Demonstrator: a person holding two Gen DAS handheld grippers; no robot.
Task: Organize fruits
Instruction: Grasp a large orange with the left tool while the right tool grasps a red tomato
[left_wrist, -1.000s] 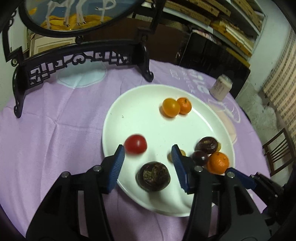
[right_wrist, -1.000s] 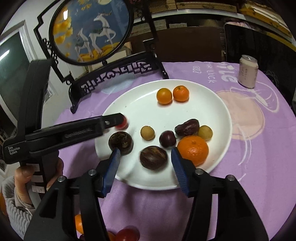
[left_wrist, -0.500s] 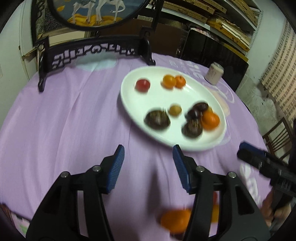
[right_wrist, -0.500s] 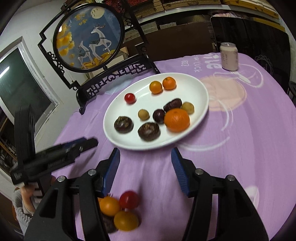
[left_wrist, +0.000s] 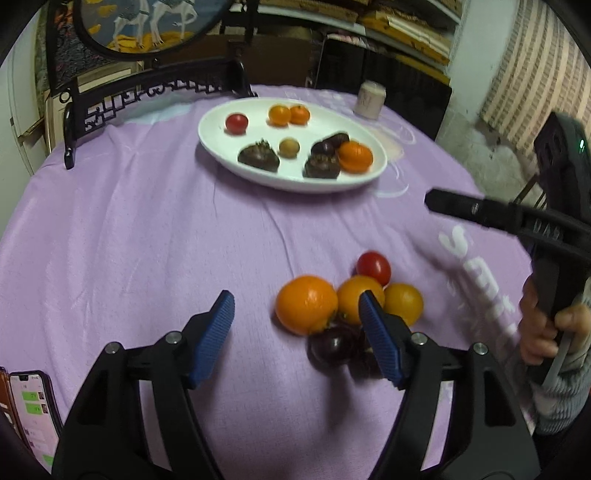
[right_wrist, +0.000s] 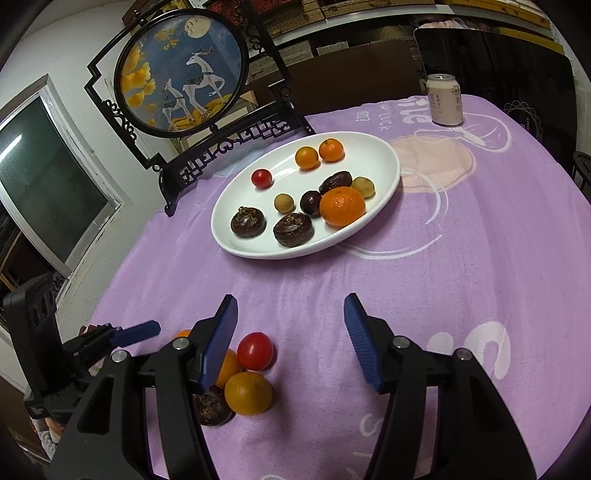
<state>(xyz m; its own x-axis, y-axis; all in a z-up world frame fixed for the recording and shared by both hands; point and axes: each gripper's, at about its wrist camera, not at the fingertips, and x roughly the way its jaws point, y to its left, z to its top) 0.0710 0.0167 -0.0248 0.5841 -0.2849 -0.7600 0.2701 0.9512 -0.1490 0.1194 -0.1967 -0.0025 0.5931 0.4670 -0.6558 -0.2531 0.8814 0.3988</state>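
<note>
Left wrist view: left gripper (left_wrist: 296, 316) with blue ribbed pads, jaws spread and just been opening, nothing pinched, poised over a cluster of loose fruit on the purple tablecloth (left_wrist: 147, 236): large orange (left_wrist: 306, 304), two yellow-orange round fruits, red cherry tomato (left_wrist: 373, 267), dark purple fruit (left_wrist: 330, 345). Oval white plate (left_wrist: 221, 142) farther back, loaded with more fruit. Smartphone (left_wrist: 31, 410) at lower left.

Right wrist view: right gripper (right_wrist: 290, 326) spread, empty, above bare cloth between plate and cluster. Pale drink can (right_wrist: 444, 99) and framed round deer picture (right_wrist: 181, 70) behind.
</note>
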